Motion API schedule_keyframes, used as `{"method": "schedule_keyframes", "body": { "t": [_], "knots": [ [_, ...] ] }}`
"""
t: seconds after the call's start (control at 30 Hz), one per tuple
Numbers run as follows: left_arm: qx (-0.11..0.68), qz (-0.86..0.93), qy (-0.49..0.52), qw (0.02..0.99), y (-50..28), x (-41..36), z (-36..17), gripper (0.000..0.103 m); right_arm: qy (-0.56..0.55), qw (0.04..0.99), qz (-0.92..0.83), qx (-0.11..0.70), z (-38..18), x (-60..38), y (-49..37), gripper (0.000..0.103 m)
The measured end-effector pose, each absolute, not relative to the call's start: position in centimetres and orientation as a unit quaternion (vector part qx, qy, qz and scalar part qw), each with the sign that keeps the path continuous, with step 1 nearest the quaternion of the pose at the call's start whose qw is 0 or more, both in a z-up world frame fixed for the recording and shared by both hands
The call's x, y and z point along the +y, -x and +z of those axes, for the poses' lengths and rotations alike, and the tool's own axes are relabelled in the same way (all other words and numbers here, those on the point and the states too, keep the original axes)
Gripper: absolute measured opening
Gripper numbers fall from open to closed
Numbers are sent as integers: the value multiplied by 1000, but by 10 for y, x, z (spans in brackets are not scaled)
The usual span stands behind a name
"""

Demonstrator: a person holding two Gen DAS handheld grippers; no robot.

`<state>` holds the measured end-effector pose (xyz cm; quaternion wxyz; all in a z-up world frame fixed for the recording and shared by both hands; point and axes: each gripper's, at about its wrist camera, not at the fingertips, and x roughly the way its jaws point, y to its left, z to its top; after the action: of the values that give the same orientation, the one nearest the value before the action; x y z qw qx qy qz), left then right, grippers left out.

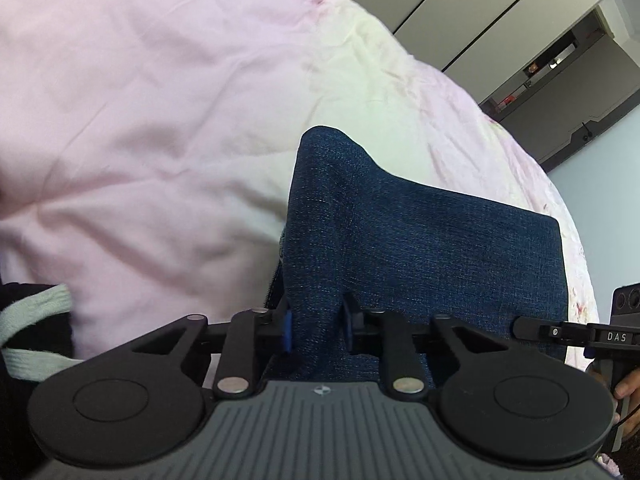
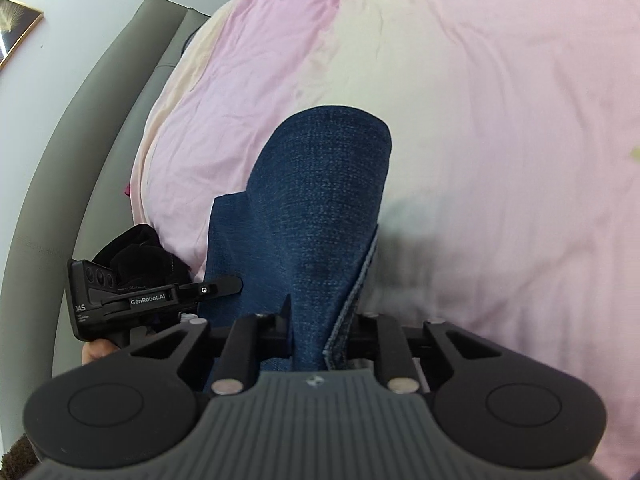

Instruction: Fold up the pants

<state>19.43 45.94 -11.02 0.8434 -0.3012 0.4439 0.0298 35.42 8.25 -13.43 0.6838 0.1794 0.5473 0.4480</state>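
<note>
Dark blue denim pants (image 1: 400, 240) hang off a pink bed cover, pulled up at two points. My left gripper (image 1: 318, 330) is shut on a bunched ridge of the denim. Its blue-padded fingers (image 1: 286, 332) press the cloth from both sides. In the right wrist view the pants (image 2: 320, 208) rise in a fold, and my right gripper (image 2: 320, 332) is shut on it beside a stitched hem edge (image 2: 348, 312). The left gripper (image 2: 216, 289) shows at the lower left of that view, clamped on the same cloth. The right gripper's tip (image 1: 524, 327) shows at the right edge of the left wrist view.
A pink and cream bed cover (image 1: 160, 120) fills most of both views. A grey padded headboard (image 2: 80, 160) curves along the left of the right wrist view. White wardrobe doors (image 1: 460, 8) and a dark shelf unit (image 1: 560, 72) stand beyond the bed. A black garment (image 2: 140, 252) lies by the left gripper.
</note>
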Motion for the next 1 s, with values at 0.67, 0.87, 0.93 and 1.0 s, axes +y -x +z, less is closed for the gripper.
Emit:
{"method": "schedule_keyframes", "body": {
  "t": [0.67, 0.87, 0.93, 1.0],
  "knots": [
    [476, -10, 235, 847, -285, 341, -91, 21, -172, 704, 405, 558, -124, -23, -432, 15],
    [488, -15, 231, 842, -304, 342, -115, 21, -180, 700, 385, 574, -163, -34, -452, 18],
    [490, -16, 234, 840, -306, 346, -123, 23, -179, 699, 382, 577, -174, -32, -458, 22],
    [494, -16, 232, 838, -308, 348, -130, 29, -178, 698, 378, 582, -185, -30, -462, 29]
  ]
}}
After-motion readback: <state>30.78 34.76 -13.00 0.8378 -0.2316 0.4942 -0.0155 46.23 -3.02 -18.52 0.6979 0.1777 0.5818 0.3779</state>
